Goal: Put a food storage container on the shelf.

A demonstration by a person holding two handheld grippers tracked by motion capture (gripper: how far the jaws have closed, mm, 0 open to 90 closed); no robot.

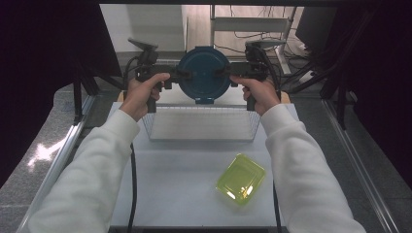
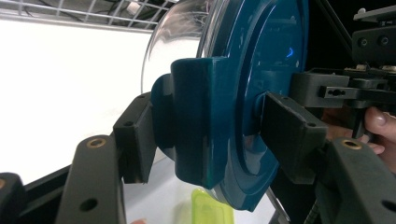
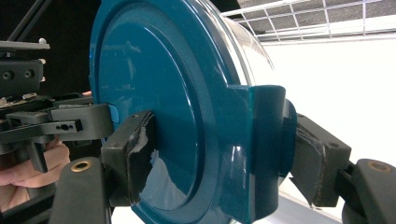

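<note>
A round container with a dark teal lid (image 1: 204,73) and a clear body hangs in the air above the wire basket, its lid facing me. My left gripper (image 1: 182,75) is shut on the lid's left latch tab (image 2: 201,116), one pad on each side. On the opposite side my right gripper (image 1: 224,73) is shut on the other latch tab (image 3: 261,140). In the left gripper view the teal lid (image 2: 261,70) stands on edge between the black jaws. Seen in the right gripper view, the lid (image 3: 159,93) spans most of the frame and the clear body (image 3: 252,44) sits behind it.
A white wire basket (image 1: 201,124) stands on the white table below the held container. A yellow-green rectangular lid (image 1: 241,178) lies nearer, to the right. Metal table rails (image 1: 63,155) run along both sides, with dark curtains beyond them.
</note>
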